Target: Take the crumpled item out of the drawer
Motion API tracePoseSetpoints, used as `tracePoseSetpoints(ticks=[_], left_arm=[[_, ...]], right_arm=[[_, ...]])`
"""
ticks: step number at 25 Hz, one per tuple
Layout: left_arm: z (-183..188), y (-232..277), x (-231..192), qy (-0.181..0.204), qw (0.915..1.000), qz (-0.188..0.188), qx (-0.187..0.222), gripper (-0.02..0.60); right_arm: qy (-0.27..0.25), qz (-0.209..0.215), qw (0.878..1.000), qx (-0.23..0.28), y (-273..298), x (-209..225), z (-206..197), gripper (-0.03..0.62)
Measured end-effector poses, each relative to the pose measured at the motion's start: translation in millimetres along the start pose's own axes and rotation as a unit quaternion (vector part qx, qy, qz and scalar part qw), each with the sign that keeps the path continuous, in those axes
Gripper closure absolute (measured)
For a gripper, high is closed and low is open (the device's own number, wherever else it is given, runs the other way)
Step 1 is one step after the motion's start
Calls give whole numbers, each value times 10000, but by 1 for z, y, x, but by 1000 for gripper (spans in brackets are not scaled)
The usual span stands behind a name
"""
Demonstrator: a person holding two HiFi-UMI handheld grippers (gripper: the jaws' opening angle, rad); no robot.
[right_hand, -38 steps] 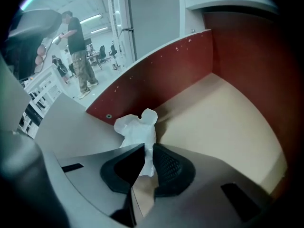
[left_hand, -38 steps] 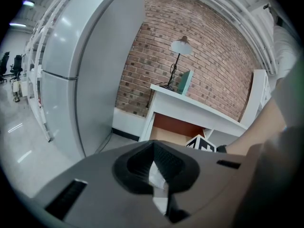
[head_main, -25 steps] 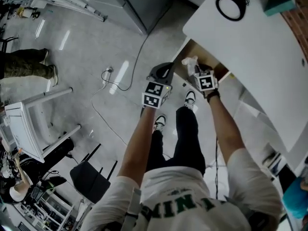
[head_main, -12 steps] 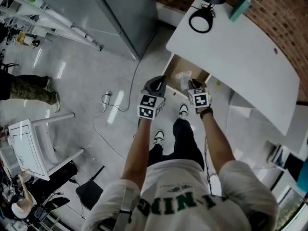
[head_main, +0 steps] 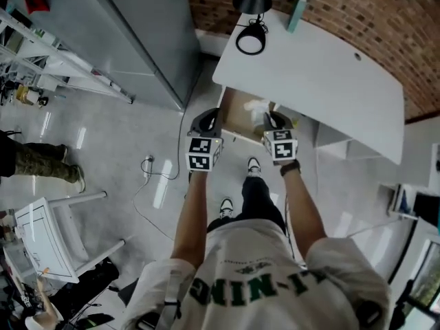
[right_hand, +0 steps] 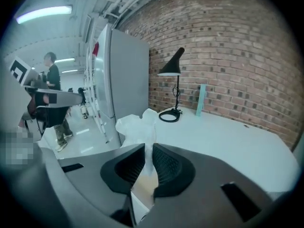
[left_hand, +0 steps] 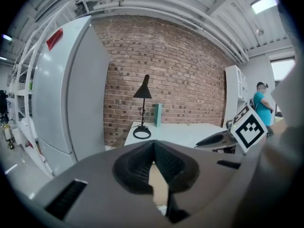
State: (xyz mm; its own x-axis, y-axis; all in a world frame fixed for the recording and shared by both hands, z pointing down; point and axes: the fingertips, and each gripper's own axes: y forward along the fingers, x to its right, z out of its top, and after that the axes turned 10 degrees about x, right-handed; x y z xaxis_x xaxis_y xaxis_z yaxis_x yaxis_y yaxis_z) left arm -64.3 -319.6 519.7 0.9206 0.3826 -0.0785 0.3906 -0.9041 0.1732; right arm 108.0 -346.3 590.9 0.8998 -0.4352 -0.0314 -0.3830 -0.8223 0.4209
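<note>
The crumpled item (right_hand: 137, 126) is a wad of white paper or plastic. My right gripper (right_hand: 146, 148) is shut on its lower part, and the wad sticks up past the jaws. In the head view the right gripper (head_main: 270, 119) holds the crumpled item (head_main: 258, 107) over the open drawer (head_main: 236, 119), which has a brown inside and hangs under the white desk (head_main: 323, 81). My left gripper (head_main: 208, 117) is level with it, at the drawer's left front corner. In the left gripper view the left gripper (left_hand: 153, 146) is shut with nothing in it.
On the desk stand a black lamp (head_main: 251, 33) with a ring base and a teal book (head_main: 297, 9) against the brick wall. A tall grey cabinet (head_main: 130, 33) stands left of the desk. A cable (head_main: 148, 177) lies on the floor. Another person (right_hand: 50, 80) stands behind.
The head view has swung up toward the desk and wall, so the desk top, the lamp and the bricks now show. Both grippers stay at the drawer; the right still holds the white wad.
</note>
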Motion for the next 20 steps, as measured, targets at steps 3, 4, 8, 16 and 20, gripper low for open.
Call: tracePoseSetpoints(ticks=[3, 4, 8, 16, 20], left_arm=[[20, -8, 5, 77, 9998, 86, 129, 588], [28, -9, 8, 128, 9997, 67, 196, 588], [56, -25, 24, 249, 9988, 14, 421, 588], [105, -62, 53, 597, 9945, -89, 859, 588], [121, -82, 61, 709, 9916, -75, 1075, 588]], right_arm=[[99, -203, 9991, 365, -28, 9, 23, 543], [115, -294, 9983, 498, -35, 13, 30, 543], [106, -521, 9941, 942, -73, 20, 55, 543], [256, -968, 9760, 1936, -150, 20, 121, 543], [177, -1152, 9697, 2149, -181, 11, 133, 543]])
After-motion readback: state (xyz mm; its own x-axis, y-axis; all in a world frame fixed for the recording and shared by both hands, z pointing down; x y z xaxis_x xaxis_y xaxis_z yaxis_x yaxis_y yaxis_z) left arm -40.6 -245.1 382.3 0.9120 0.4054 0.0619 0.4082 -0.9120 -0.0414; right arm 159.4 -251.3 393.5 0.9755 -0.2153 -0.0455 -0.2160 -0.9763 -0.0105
